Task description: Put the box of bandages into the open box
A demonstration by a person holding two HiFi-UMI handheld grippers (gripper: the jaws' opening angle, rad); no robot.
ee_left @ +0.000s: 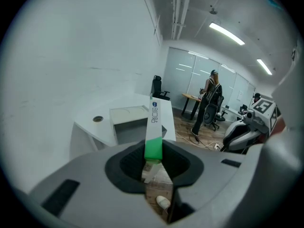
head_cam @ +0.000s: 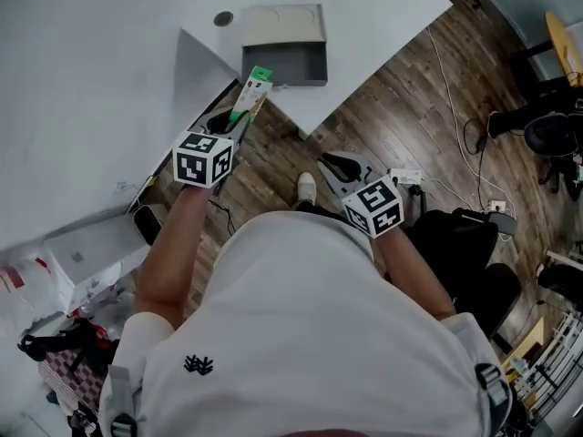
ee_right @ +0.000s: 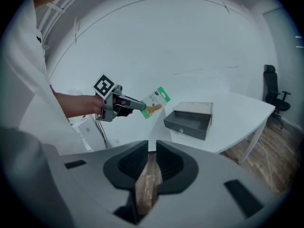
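Observation:
A thin green-and-white box of bandages (head_cam: 253, 92) sticks out forward from my left gripper (head_cam: 239, 126), which is shut on its green end. It hangs in the air just off the white table's corner, a little short of the open grey box (head_cam: 284, 73). In the left gripper view the bandage box (ee_left: 154, 122) stands upright between the jaws, with the open box (ee_left: 128, 125) behind it. My right gripper (head_cam: 335, 167) hangs lower over the wooden floor, jaws together and empty. The right gripper view shows the right gripper (ee_right: 152, 148), the bandage box (ee_right: 154, 101) and the open box (ee_right: 187, 122).
The white table (head_cam: 109, 62) has a round cable hole (head_cam: 223, 18) left of the grey box. A shoe (head_cam: 307, 187) and cables (head_cam: 455, 107) are on the floor. A black chair (head_cam: 465, 271) stands to the right. A person (ee_left: 209, 103) stands far off in the room.

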